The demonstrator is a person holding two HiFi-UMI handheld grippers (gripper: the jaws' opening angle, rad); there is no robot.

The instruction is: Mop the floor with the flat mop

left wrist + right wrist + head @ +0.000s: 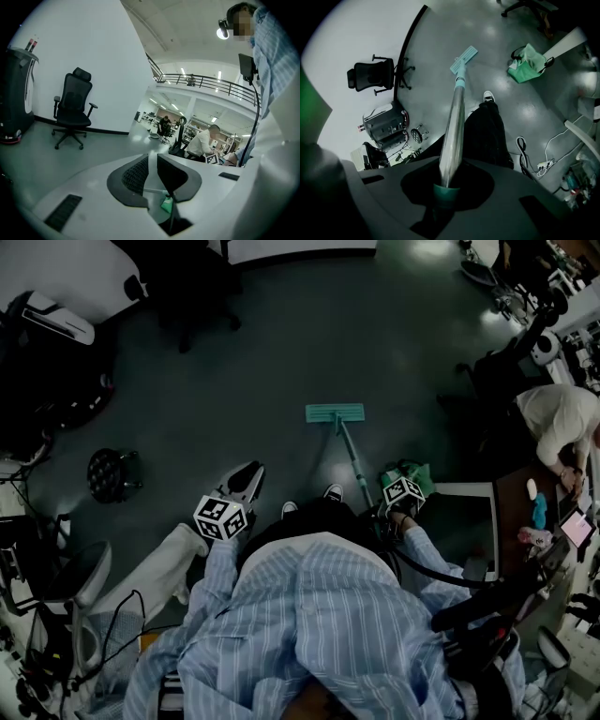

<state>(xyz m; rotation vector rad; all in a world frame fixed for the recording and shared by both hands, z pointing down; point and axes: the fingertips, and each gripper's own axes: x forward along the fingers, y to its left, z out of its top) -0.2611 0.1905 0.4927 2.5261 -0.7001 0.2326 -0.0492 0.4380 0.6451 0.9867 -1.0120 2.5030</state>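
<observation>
Handle (454,126) direction is what the next stroke depends on. In the head view the long axis of the mop (347,446) runs from its flat head (335,412), lying flat on the floor (281,362), back and down toward 5 o'clock into the right gripper (403,491). From those jaws the head lies at about 11 o'clock, so a push would carry it toward 12 o'clock over open floor.

The right gripper's jaws are closed round the shaft just above its green end cap (444,194), and the shaft stands straight out between them. The left gripper (246,482) sits at 9 o'clock from the right one, with the person's legs and shoes (333,491) between them. Its jaws are only a narrow slit apart, hold nothing and point toward 1 o'clock. The right side alone carries the mop; the left would have to cross in front of the legs to reach the shaft.

Around the mop, a black office chair (202,287) stands at 11 o'clock, well apart, and a small wheeled stool (111,474) at 9 o'clock. A green bag (527,63) lies near the right gripper, toward 3 o'clock of the shaft, and looks the likeliest thing to catch on a sideways sweep. A person bent at a desk (558,423) is farther out at 3 o'clock. Cables (525,157) trail on the floor behind the feet.
</observation>
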